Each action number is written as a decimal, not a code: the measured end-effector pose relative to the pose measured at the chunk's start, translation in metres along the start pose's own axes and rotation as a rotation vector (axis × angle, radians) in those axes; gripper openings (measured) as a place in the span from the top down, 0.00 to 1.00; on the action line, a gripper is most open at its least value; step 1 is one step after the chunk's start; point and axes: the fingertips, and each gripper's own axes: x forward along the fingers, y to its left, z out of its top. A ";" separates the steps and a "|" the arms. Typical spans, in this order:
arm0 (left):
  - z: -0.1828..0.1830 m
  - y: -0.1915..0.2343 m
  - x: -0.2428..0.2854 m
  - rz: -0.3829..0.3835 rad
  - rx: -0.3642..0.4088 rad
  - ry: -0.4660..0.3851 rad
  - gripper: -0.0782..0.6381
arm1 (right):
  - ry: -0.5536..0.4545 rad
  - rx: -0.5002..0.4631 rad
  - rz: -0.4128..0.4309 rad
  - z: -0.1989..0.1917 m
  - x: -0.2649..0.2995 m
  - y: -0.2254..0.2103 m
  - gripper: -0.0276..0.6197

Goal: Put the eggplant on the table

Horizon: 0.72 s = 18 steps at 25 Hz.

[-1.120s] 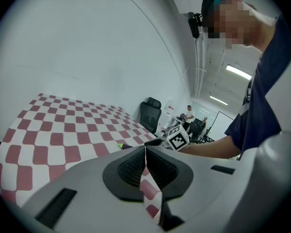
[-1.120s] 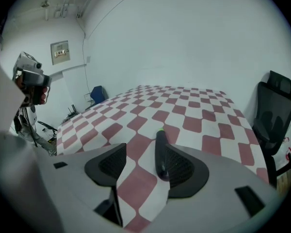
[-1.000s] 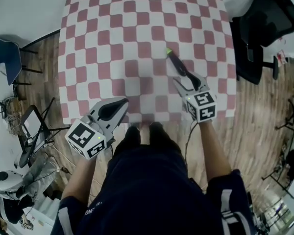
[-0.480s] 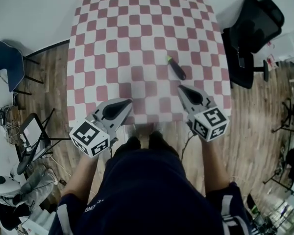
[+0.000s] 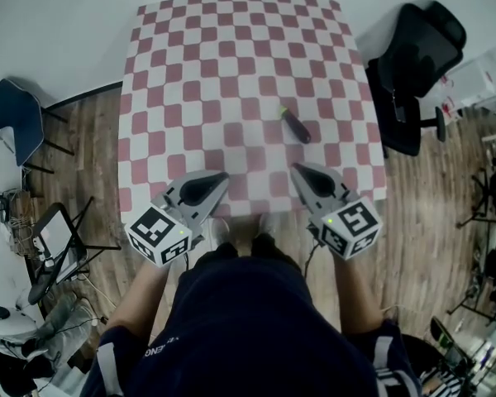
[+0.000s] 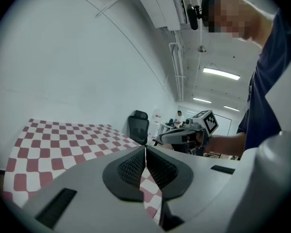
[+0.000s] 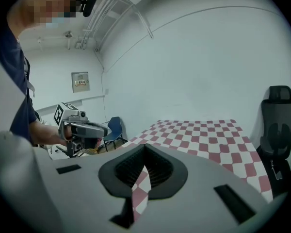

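A dark purple eggplant (image 5: 295, 125) with a green stem lies alone on the red-and-white checked table (image 5: 231, 64), right of the middle. My right gripper (image 5: 298, 170) hangs over the table's near edge, well short of the eggplant, its jaws shut and empty; in the right gripper view the pads (image 7: 144, 149) meet with nothing between them. My left gripper (image 5: 220, 176) sits level with it over the near edge at the left, also shut and empty, pads (image 6: 145, 152) touching. Neither gripper view shows the eggplant.
A black office chair (image 5: 413, 48) stands right of the table, and a blue chair (image 5: 12, 114) to the left on the wooden floor. Stands and cables clutter the floor at lower left (image 5: 50, 246). A white wall lies beyond the table.
The right gripper let go of the eggplant, shut, and drew back toward the near table edge. The eggplant stays on the cloth. The left gripper lifted slightly.
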 end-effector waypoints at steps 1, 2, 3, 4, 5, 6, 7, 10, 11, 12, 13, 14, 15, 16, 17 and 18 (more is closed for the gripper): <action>0.002 0.000 0.000 -0.002 0.006 -0.002 0.85 | -0.005 -0.010 -0.002 0.003 -0.001 0.001 0.93; 0.003 -0.001 0.001 -0.003 0.010 -0.004 0.85 | -0.011 -0.017 -0.004 0.006 -0.003 0.001 0.93; 0.004 -0.001 0.001 -0.005 0.012 -0.004 0.85 | -0.017 -0.018 -0.006 0.009 -0.005 0.001 0.93; 0.005 -0.001 0.001 -0.005 0.011 -0.004 0.85 | -0.024 -0.015 -0.009 0.011 -0.006 0.000 0.93; 0.005 0.000 0.001 -0.004 0.009 -0.004 0.85 | -0.030 -0.011 -0.011 0.014 -0.007 -0.002 0.93; 0.005 0.001 0.001 -0.002 0.009 -0.004 0.85 | -0.033 -0.009 -0.014 0.016 -0.008 -0.003 0.93; 0.006 0.002 0.001 0.000 0.010 -0.004 0.85 | -0.035 -0.009 -0.016 0.017 -0.008 -0.004 0.93; 0.008 0.004 0.002 0.004 0.017 -0.009 0.85 | -0.033 -0.010 -0.018 0.017 -0.008 -0.006 0.93; 0.008 0.004 0.003 0.005 0.018 -0.010 0.85 | -0.033 -0.008 -0.017 0.017 -0.009 -0.007 0.93; 0.009 0.005 0.003 0.006 0.018 -0.011 0.85 | -0.034 -0.006 -0.015 0.016 -0.009 -0.007 0.93; 0.009 0.005 0.003 0.007 0.018 -0.011 0.85 | -0.034 -0.006 -0.013 0.016 -0.008 -0.008 0.93; 0.010 0.005 0.004 0.008 0.016 -0.011 0.85 | -0.034 -0.007 -0.011 0.016 -0.007 -0.009 0.93; 0.010 0.006 0.004 0.009 0.013 -0.010 0.85 | -0.034 -0.003 -0.007 0.016 -0.006 -0.009 0.93; 0.010 0.007 0.004 0.009 0.009 -0.009 0.85 | -0.033 0.005 -0.003 0.016 -0.005 -0.010 0.93; 0.010 0.007 0.005 0.010 0.007 -0.008 0.85 | -0.032 0.014 0.001 0.016 -0.004 -0.010 0.93; 0.010 0.008 0.005 0.010 0.007 -0.007 0.85 | -0.029 0.018 0.003 0.016 -0.003 -0.011 0.93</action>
